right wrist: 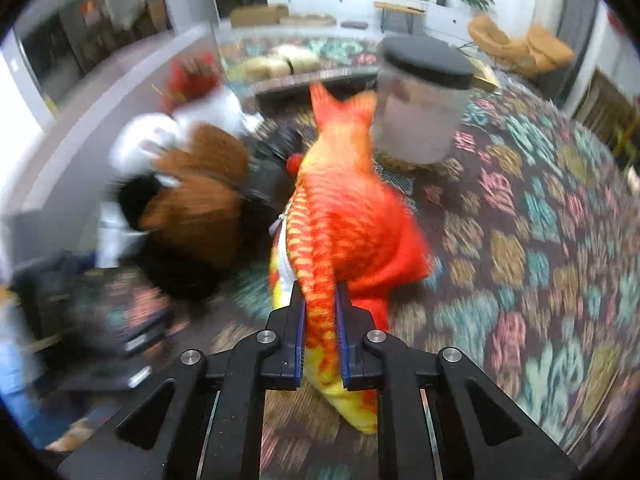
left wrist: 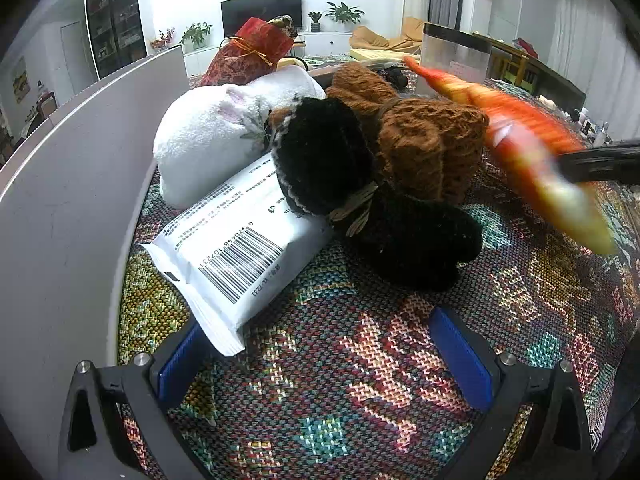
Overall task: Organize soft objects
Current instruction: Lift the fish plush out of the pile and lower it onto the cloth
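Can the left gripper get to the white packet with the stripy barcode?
Probably yes. The left gripper is open and empty, and the white packet lies just ahead, its corner beside the left finger. The black yarn rests only on its far end.

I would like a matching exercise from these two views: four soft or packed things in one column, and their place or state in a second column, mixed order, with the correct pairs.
Things
1. orange and yellow plush fish
2. white flat packet with barcode
3. white fluffy towel roll
4. red mesh gift pouch

Places or states
A. behind the towel roll
B. clamped in the right tool
C. against the grey wall panel
D. partly under the black yarn bundle

Pairs: 1-B, 2-D, 3-C, 4-A
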{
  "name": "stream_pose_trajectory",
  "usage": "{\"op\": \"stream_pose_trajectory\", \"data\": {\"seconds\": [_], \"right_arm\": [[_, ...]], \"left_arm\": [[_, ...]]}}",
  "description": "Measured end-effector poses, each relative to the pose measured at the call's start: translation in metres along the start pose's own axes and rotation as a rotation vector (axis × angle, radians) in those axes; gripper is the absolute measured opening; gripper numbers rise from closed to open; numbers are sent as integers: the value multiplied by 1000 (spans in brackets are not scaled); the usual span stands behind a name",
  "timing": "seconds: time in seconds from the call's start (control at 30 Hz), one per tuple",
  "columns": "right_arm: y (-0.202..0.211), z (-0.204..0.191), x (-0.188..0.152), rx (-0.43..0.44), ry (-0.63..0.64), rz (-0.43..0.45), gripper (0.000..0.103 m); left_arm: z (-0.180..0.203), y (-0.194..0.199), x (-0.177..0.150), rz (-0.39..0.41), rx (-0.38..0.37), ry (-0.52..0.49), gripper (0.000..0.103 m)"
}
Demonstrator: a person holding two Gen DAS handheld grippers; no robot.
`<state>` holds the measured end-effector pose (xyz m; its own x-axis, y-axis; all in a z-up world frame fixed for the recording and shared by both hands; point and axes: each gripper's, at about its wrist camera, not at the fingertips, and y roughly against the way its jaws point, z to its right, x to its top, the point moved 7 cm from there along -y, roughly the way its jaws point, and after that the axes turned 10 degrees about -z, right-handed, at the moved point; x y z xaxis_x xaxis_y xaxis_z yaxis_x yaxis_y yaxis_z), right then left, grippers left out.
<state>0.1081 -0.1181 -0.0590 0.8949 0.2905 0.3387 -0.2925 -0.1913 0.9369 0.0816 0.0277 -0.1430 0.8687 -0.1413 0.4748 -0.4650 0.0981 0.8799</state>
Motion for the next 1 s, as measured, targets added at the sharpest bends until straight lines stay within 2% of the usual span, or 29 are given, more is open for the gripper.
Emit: {"op": "stream_pose_trajectory", "data": {"seconds": [0.07, 0.17, 0.23, 0.33, 0.43, 0.53, 0.6, 0.63, 0.67, 0.7, 0.73, 0.83, 0.9, 1.0], "right_arm": [[25, 6, -18, 30, -26, 8, 14], [61, 21, -44, 15, -79, 42, 14], [82, 41, -49, -14, -142, 104, 14], [104, 62, -41, -72, -224, 201, 14], [118, 86, -21, -142, -308, 335, 14], [100, 111, 17, -217, -350, 440, 14], [64, 124, 37, -193, -366, 416, 18], [49, 128, 39, -171, -382, 381, 30], [26, 132, 42, -124, -408, 322, 49], [5, 134, 38, -95, -451, 259, 51], [1, 135, 33, -95, -471, 249, 51], [11, 122, 8, -42, -521, 300, 69], [26, 114, -9, -58, -542, 333, 72], [30, 104, -27, -109, -575, 262, 76]], "left_arm": [[0, 0, 0, 0, 0, 0, 103], [-2, -1, 1, -1, 1, 1, 103], [-2, -1, 1, -1, 1, 1, 103], [-2, -1, 1, -1, 1, 1, 103], [-2, -1, 1, 0, 1, 1, 103], [-2, -1, 1, -1, 1, 1, 103], [-2, -1, 1, 0, 1, 1, 103], [-2, -1, 1, 0, 1, 1, 103], [-2, -1, 1, 0, 1, 1, 103], [-1, -1, 1, 0, 1, 1, 103], [-1, -1, 1, 0, 0, 0, 103], [-4, -2, 2, 0, 2, 1, 103], [-3, -1, 2, 0, 3, 3, 103], [-4, -2, 2, 0, 3, 3, 103]]}}
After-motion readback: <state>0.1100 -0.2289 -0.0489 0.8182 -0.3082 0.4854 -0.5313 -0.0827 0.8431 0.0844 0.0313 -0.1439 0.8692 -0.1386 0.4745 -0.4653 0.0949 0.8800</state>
